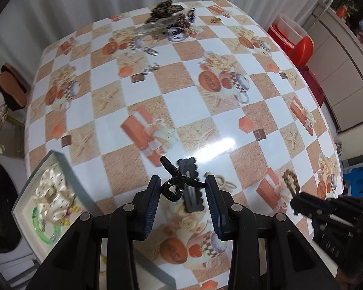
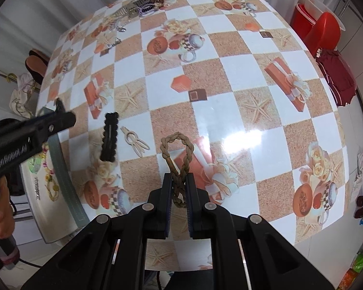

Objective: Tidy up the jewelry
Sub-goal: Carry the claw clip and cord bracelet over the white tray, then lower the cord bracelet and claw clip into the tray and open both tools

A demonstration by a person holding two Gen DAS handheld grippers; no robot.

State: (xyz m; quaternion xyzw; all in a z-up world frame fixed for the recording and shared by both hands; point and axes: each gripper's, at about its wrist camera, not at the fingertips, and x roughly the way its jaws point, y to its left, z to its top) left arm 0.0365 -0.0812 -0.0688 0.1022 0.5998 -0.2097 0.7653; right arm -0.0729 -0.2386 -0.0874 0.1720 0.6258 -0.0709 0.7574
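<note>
Only the right view shows the cream clip (image 2: 134, 140) at 10 o'clock; right claw (image 2: 179, 181) clenched on braided cord (image 2: 177, 145), left claw (image 1: 183, 188) grasping black claw-clip (image 1: 176, 183)

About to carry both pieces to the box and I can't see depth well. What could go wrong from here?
1. The black claw clip sits skewed between the left gripper pads, seemingly held only by its tips, so it may twist out.
2. The right gripper pinches the braided cord loop low; the free loop may snag the box rim.
3. The box overhangs the table edge; a bump could tip it.
</note>
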